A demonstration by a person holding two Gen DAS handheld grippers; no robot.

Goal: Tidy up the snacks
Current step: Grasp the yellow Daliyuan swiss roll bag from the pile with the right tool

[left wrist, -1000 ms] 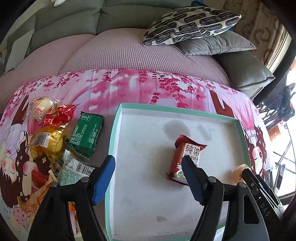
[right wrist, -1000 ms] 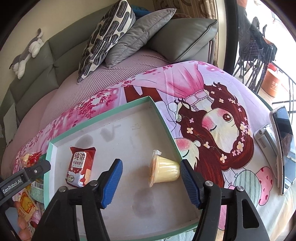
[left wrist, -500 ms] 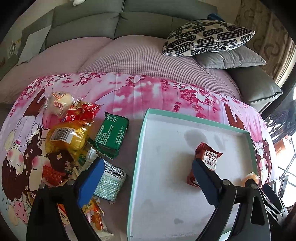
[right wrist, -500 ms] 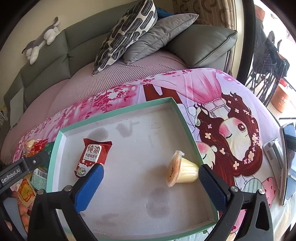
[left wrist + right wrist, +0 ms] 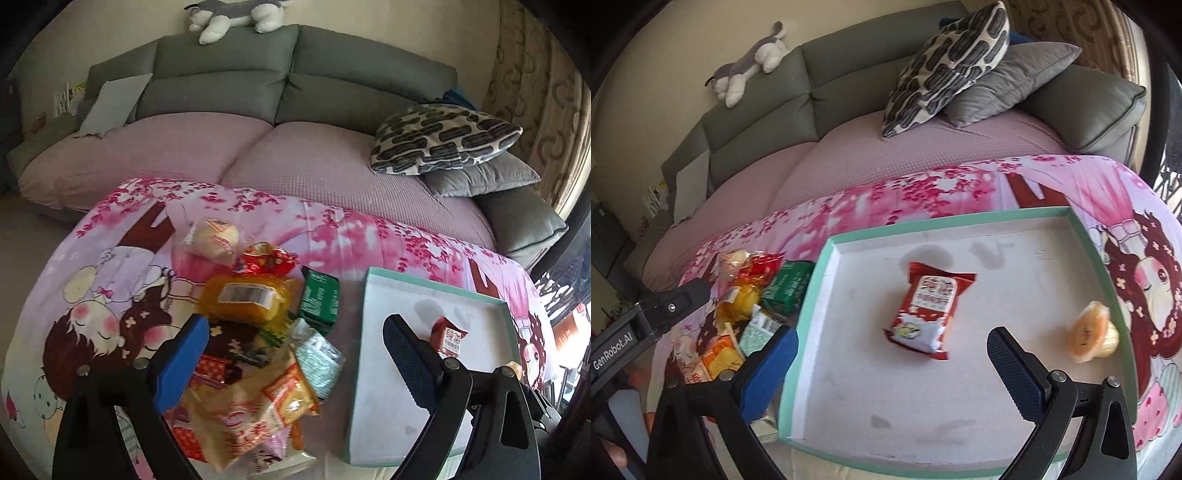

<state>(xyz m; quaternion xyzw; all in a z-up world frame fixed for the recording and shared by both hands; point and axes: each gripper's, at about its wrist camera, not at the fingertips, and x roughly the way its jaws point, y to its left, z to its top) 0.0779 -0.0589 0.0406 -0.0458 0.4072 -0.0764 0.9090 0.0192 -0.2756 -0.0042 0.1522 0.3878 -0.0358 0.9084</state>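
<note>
Both tools gape wide and empty; left tool (image 5: 291,354) has shifted over the snack pile (image 5: 255,332).

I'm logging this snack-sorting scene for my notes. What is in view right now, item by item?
tray: one, mint-green rim, white floor, on the pink cloth
red snack packet: one, red and white, lying mid-tray
jelly cup: one, orange-yellow, on its side by the tray's right wall
loose snack pile: several packets, yellow, red, green, orange, on the cloth left of the tray
green packet: one, dark green, pile's edge nearest the tray
cartoon cloth: one, pink
sofa: one, grey back, mauve seat cover
cushions: two, one black-and-cream patterned, one grey
plush toy: one, grey and white, on the sofa back
left gripper: open, over the pile
right gripper: open, over the tray
</note>
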